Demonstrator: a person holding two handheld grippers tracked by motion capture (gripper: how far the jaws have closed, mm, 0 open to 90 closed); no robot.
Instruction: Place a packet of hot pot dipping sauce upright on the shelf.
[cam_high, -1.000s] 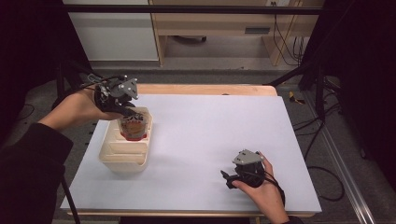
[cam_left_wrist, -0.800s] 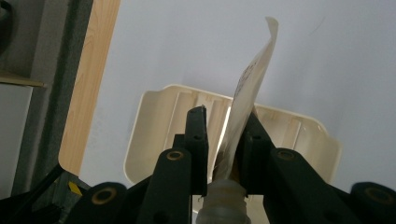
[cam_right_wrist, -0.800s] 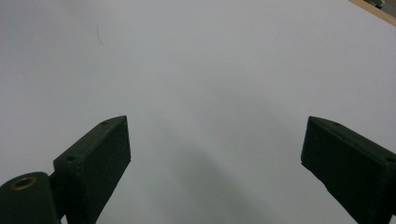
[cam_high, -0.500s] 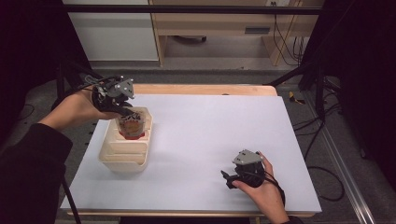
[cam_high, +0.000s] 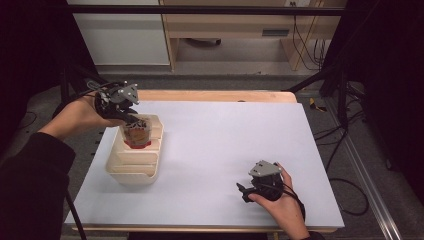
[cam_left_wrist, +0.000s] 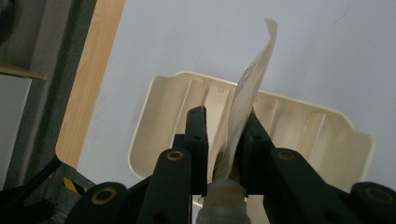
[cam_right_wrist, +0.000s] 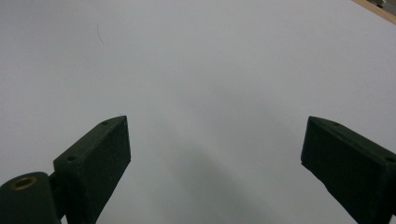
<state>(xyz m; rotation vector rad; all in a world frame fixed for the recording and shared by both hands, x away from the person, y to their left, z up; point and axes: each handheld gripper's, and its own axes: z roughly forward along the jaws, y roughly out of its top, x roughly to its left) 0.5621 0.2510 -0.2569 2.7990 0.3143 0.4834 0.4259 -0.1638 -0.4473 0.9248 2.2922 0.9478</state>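
A pouch (cam_high: 136, 132) with brown contents and a red base hangs upright over the far end of a cream ribbed tray (cam_high: 132, 172). My left gripper (cam_high: 129, 117) is shut on its top edge. In the left gripper view the pale pouch (cam_left_wrist: 247, 93) stands edge-on between the black jaws of the left gripper (cam_left_wrist: 224, 122), a whitish spout shows at their base, and the tray (cam_left_wrist: 327, 135) lies beneath. My right gripper (cam_high: 243, 192) rests near the table's front right, held by a hand. The right gripper (cam_right_wrist: 215, 140) is open over bare white tabletop.
The white table top (cam_high: 230, 145) has a wooden edge (cam_high: 215, 96) at the far side. The tray sits near the table's left edge. Dark stands and cables (cam_high: 345, 125) lie on the floor to the right.
My left gripper has shifted the pouch slightly left over the tray's far end. The right gripper has stayed put.
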